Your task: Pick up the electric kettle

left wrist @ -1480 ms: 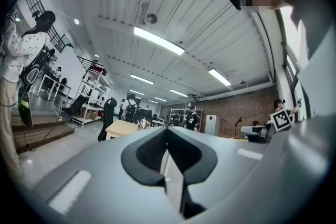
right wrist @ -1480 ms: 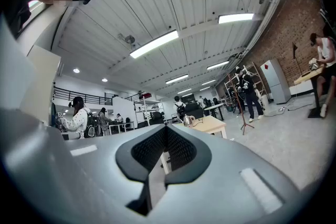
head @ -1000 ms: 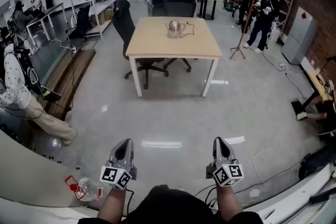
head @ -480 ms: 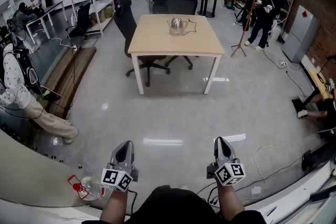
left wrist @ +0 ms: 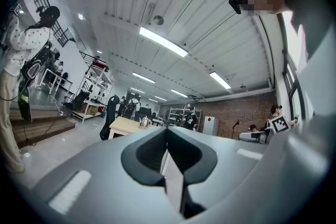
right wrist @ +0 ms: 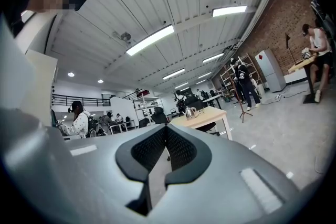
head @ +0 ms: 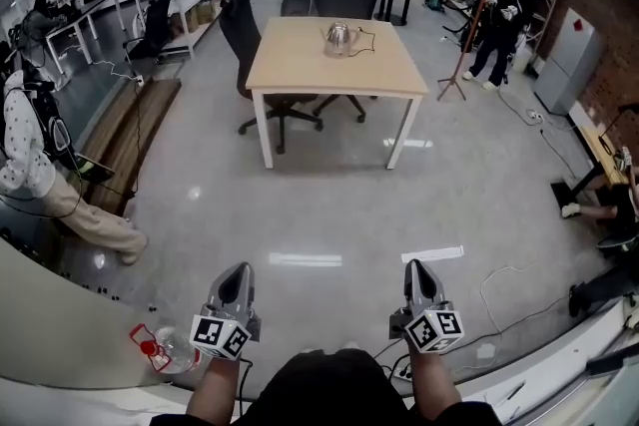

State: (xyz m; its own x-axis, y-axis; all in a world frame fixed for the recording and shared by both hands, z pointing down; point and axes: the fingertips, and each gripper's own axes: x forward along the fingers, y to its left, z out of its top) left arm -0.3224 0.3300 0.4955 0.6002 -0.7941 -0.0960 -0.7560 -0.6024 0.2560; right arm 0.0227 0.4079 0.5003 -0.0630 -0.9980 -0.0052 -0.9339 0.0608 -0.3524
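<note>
A shiny metal electric kettle (head: 337, 38) with a dark cord stands near the far edge of a light wooden table (head: 300, 75), well across the floor from me. It shows small in the left gripper view (left wrist: 144, 122) and in the right gripper view (right wrist: 190, 112). My left gripper (head: 236, 283) and right gripper (head: 420, 277) are held low in front of me, side by side, pointing at the table. Both are shut with nothing between their jaws.
Black office chairs (head: 243, 33) stand at the table's left and far sides. A seated person (head: 40, 170) is at the left by a wooden bench (head: 128, 141). People (head: 496, 37) stand by shelving at the right. A plastic bottle (head: 164, 355) lies near my left hand. Cables (head: 504, 286) trail on the floor at right.
The table and kettle sit slightly lower and nearer in the head view than before; I have moved towards them. Both grippers keep their place in the view and stay shut.
</note>
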